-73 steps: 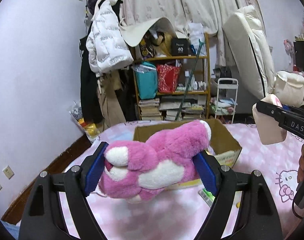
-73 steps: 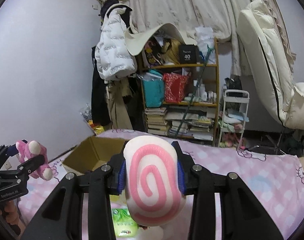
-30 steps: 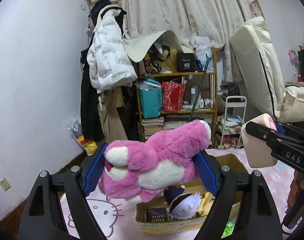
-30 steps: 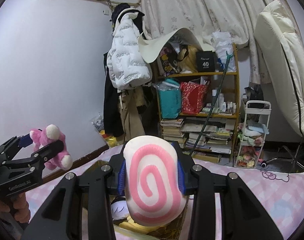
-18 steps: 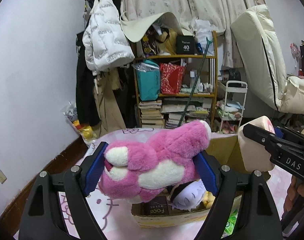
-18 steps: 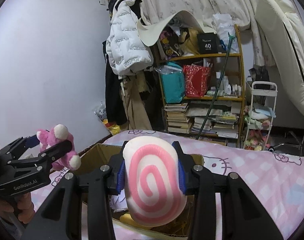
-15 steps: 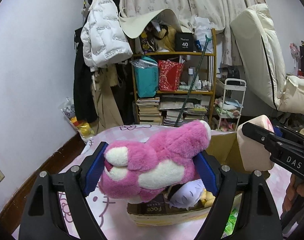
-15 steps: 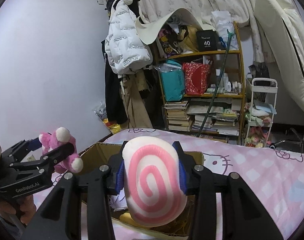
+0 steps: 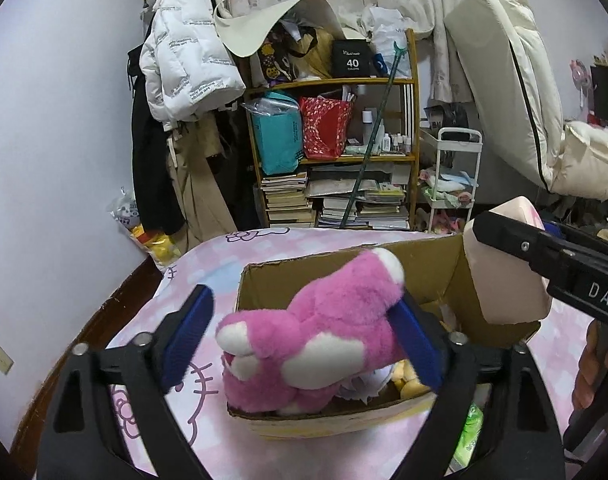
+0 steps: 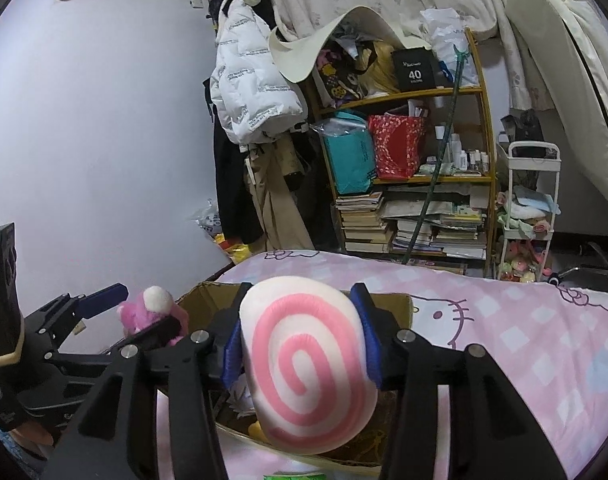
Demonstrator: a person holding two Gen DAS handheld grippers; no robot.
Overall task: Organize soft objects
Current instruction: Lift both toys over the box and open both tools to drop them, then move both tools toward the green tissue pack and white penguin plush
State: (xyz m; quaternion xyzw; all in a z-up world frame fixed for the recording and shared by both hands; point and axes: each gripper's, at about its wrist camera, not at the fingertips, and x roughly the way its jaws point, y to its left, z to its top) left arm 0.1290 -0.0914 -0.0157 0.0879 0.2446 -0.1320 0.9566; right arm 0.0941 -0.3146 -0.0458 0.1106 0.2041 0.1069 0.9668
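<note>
My left gripper (image 9: 301, 304) hangs over an open cardboard box (image 9: 344, 258) on the bed. Its jaws are opening around a pink plush toy (image 9: 324, 332): the left pad stands clear of the toy and the right pad still touches it. The toy sags nose-down onto the box's front edge. My right gripper (image 10: 299, 292) holds a white cushion with a pink spiral (image 10: 308, 364) above the same box (image 10: 392, 300). Its jaws are opening too, but both blue pads still press the cushion's sides.
A purple-haired doll and a yellow plush (image 9: 408, 376) lie inside the box. A green packet (image 9: 470, 436) sits on the pink cat-print sheet (image 10: 524, 340). Behind stand a cluttered shelf (image 9: 336, 152), a hanging white jacket (image 9: 183, 64), a small trolley (image 9: 456, 184) and a leaning mattress (image 9: 504, 80).
Both grippers have come down over the box. The left jaws have spread and the pink plush has slumped from between them towards the box. The spiral cushion has bulged wider.
</note>
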